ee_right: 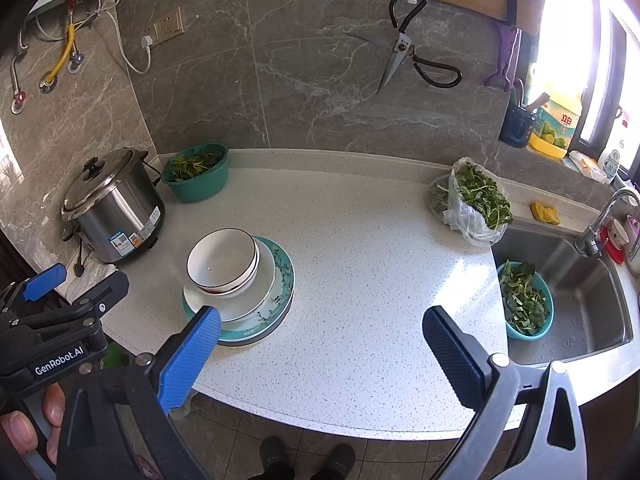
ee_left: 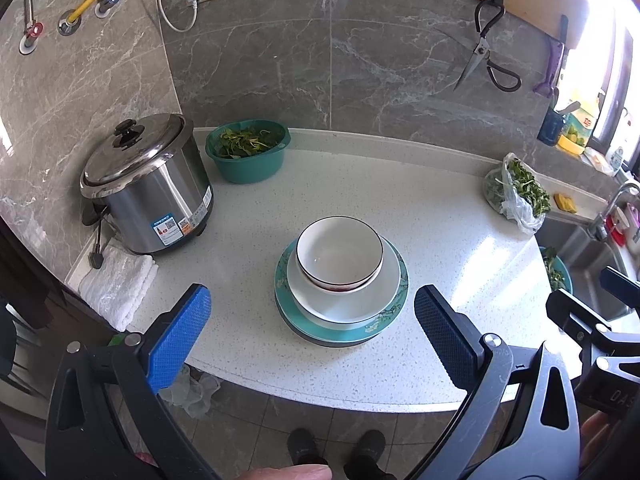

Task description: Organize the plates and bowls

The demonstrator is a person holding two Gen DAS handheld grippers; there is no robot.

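A stack of dishes stands on the white speckled counter (ee_left: 440,220). A white bowl with a dark rim (ee_left: 339,250) sits on top of another bowl, inside a white deep plate (ee_left: 348,304), on a teal floral plate (ee_left: 396,300) with a dark plate under it. The stack also shows in the right wrist view (ee_right: 224,260). My left gripper (ee_left: 312,320) is open and empty, held in front of the stack. My right gripper (ee_right: 320,340) is open and empty, to the right of the stack. The left gripper also shows at the left edge of the right wrist view (ee_right: 60,296).
A steel rice cooker (ee_left: 148,188) and a white towel (ee_left: 116,284) sit at the left. A teal basket of greens (ee_left: 248,152) stands at the back. A bag of greens (ee_right: 472,204) lies near the sink (ee_right: 580,292), which holds another basket of greens (ee_right: 524,300). Scissors (ee_right: 404,48) hang on the wall.
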